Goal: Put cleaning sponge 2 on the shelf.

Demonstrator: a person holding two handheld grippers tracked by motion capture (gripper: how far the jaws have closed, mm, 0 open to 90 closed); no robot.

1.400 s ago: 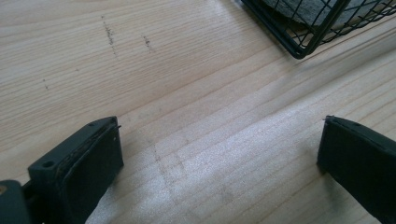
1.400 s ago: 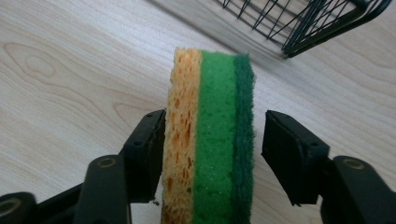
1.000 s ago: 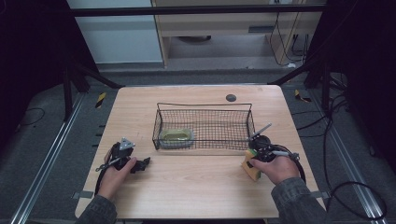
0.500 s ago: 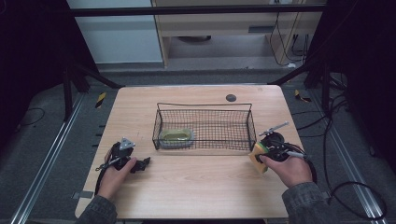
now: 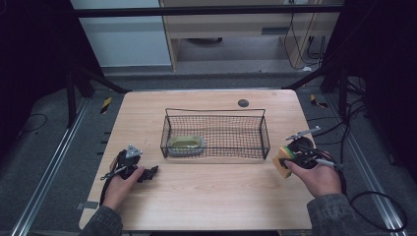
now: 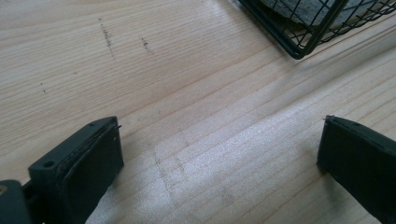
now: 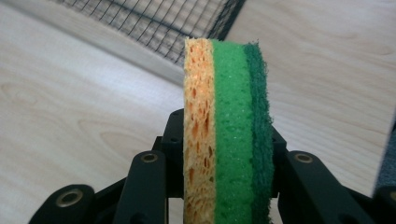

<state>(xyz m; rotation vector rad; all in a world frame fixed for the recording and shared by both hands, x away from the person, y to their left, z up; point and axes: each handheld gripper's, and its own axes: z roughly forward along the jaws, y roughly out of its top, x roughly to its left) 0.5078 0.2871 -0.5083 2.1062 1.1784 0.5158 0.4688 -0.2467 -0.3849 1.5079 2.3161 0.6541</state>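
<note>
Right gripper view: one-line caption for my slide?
Right claw clamps a layered sponge edge-up, wire basket behind.

From my remote station I can read no text, label, brand, number or sign in any view. The yellow-and-black striped strips (image 5: pixel 106 104) on the floor beside the table carry only hazard stripes, no lettering.
</note>
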